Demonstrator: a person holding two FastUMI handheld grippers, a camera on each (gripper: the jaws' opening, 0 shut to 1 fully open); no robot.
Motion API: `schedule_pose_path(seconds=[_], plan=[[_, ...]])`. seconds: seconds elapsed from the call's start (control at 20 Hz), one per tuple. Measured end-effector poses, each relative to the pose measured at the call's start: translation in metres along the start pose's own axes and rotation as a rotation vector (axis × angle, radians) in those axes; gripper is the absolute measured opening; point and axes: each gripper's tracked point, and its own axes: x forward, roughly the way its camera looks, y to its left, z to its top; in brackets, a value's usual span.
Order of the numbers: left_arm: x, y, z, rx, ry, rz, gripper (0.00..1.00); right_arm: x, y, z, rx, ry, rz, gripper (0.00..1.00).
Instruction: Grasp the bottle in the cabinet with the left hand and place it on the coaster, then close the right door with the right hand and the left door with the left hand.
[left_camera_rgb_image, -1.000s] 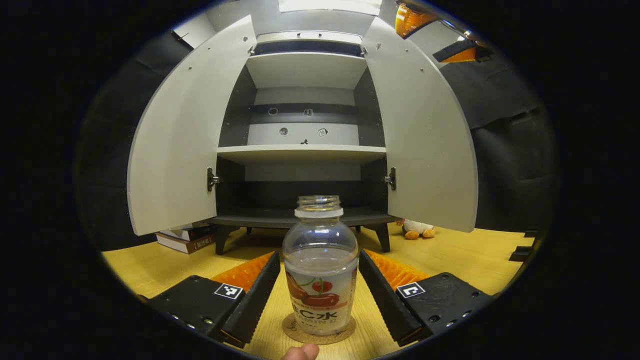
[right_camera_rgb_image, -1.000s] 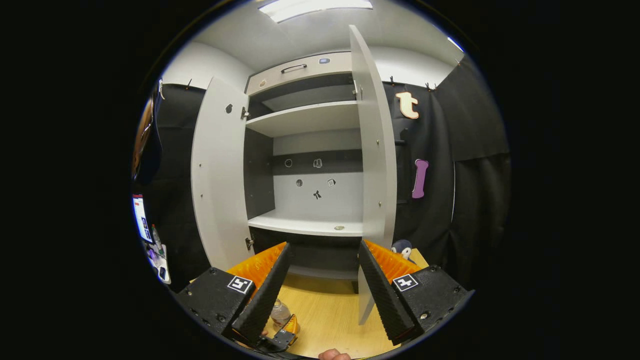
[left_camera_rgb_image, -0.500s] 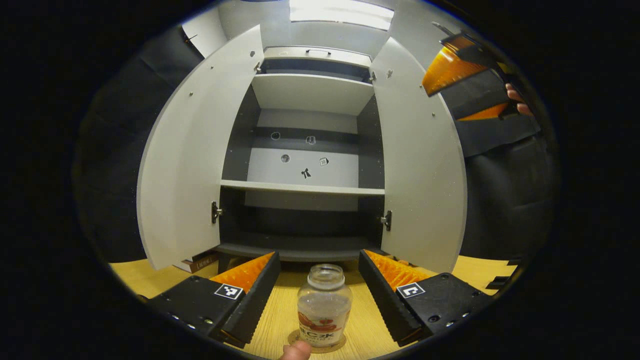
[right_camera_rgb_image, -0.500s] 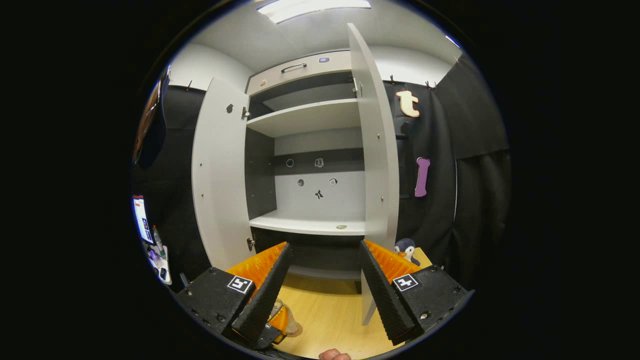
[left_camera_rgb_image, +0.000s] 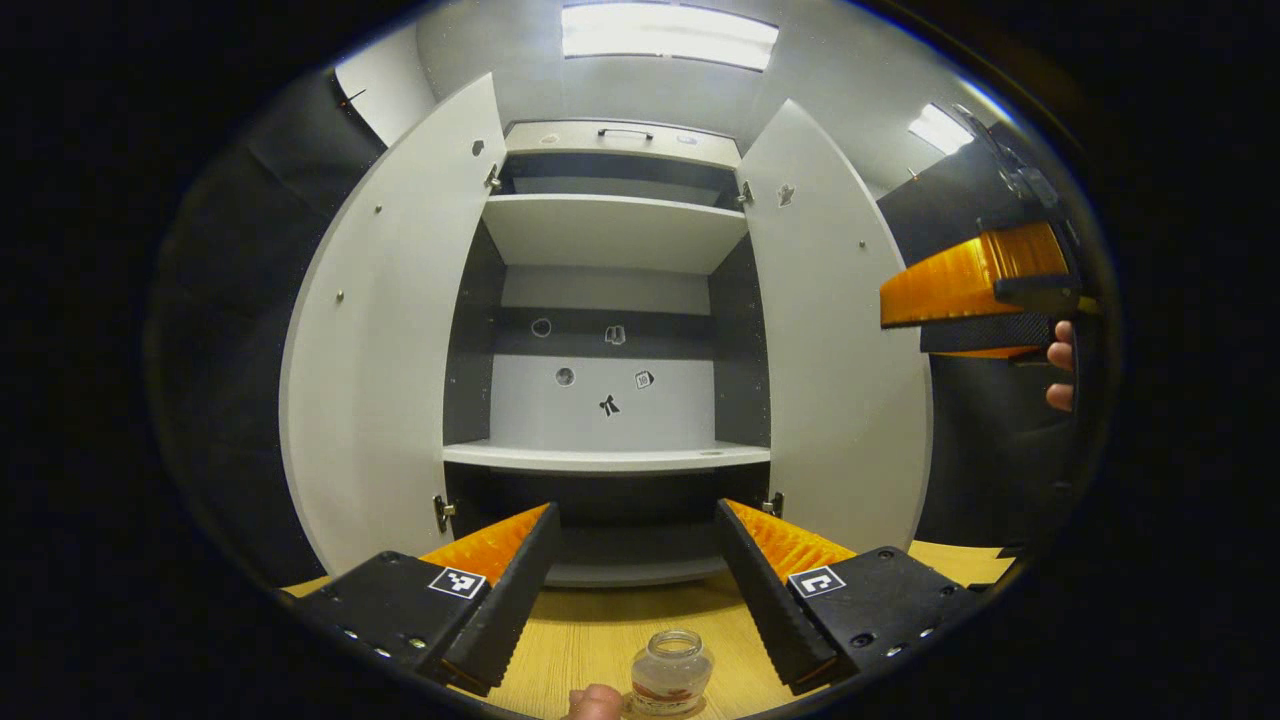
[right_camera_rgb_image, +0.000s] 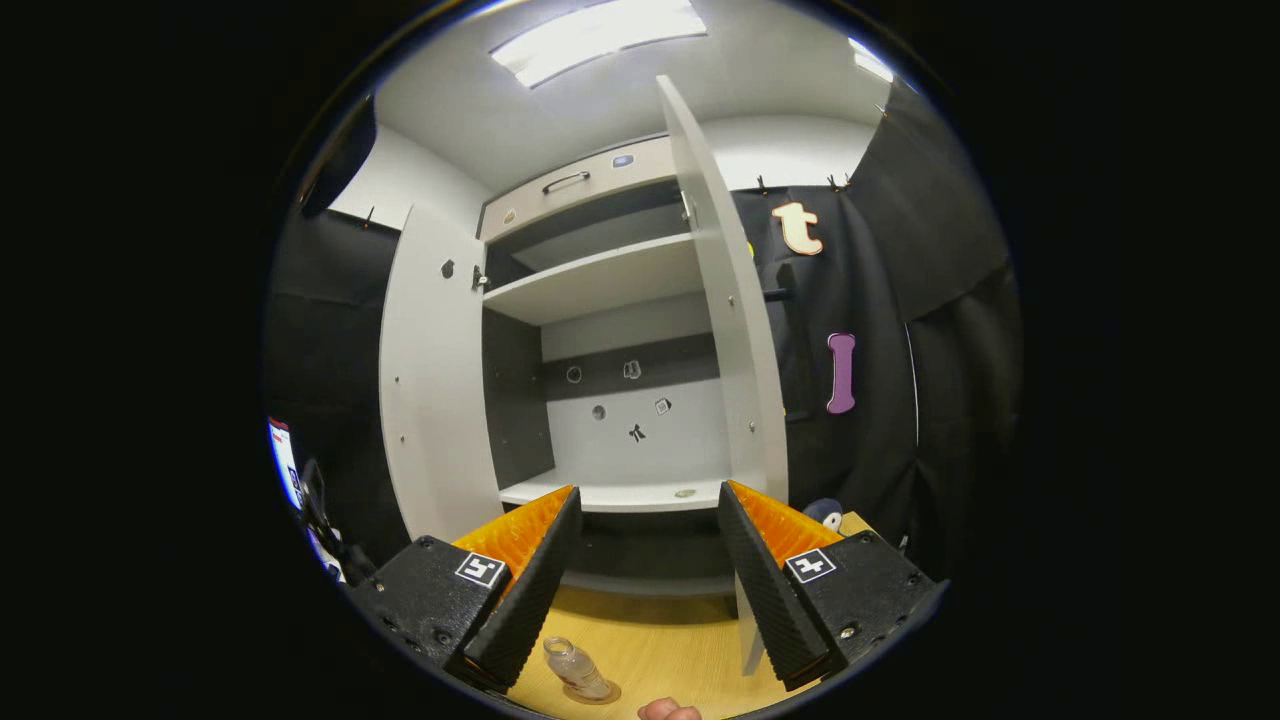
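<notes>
A clear bottle (left_camera_rgb_image: 672, 682) with a red fruit label stands upright on a round cork coaster (left_camera_rgb_image: 690, 709) on the wooden table, low in the left gripper view. My left gripper (left_camera_rgb_image: 636, 575) is open, raised above and behind the bottle, with nothing between its fingers. The cabinet's left door (left_camera_rgb_image: 385, 340) and right door (left_camera_rgb_image: 835, 340) both stand wide open. My right gripper (right_camera_rgb_image: 646, 570) is open and faces the right door's edge (right_camera_rgb_image: 735, 380); the bottle (right_camera_rgb_image: 576, 668) stands below it on the coaster (right_camera_rgb_image: 600, 692). The right gripper (left_camera_rgb_image: 985, 295) also appears far right in the left gripper view, beside the right door.
The cabinet has white shelves (left_camera_rgb_image: 607, 457) with small stickers on its back wall. A plush penguin (right_camera_rgb_image: 826, 512) peeks out at the right door's foot. A screen (right_camera_rgb_image: 284, 463) glows at the far left. The wooden table (left_camera_rgb_image: 600, 630) runs up to the cabinet.
My left gripper has let the bottle stand on the coaster and risen up and away from it. The right gripper has tilted upward a little and come down beside the right door.
</notes>
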Motion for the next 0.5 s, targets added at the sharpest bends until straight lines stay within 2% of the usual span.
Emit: schedule_pose_path(seconds=[0.1,0.3,0.4,0.45,0.5], plan=[[-0.002,-0.004,0.015,-0.004,-0.009,-0.017,0.94,-0.002,-0.008,0.003,0.005,-0.018,-0.007,0.84],[-0.008,-0.003,0.024,-0.018,0.011,-0.023,0.94,-0.013,-0.038,-0.014,0.003,-0.007,-0.068,0.84],[-0.012,0.001,0.020,-0.012,0.047,-0.010,0.94,-0.022,-0.050,-0.010,0.035,-0.011,-0.077,0.84],[-0.013,0.002,0.016,-0.005,0.079,-0.007,0.96,-0.026,-0.058,-0.007,0.044,-0.003,-0.082,0.84],[-0.016,0.003,0.013,-0.001,0.098,-0.001,0.94,-0.031,-0.070,0.000,0.047,-0.004,-0.097,0.84]])
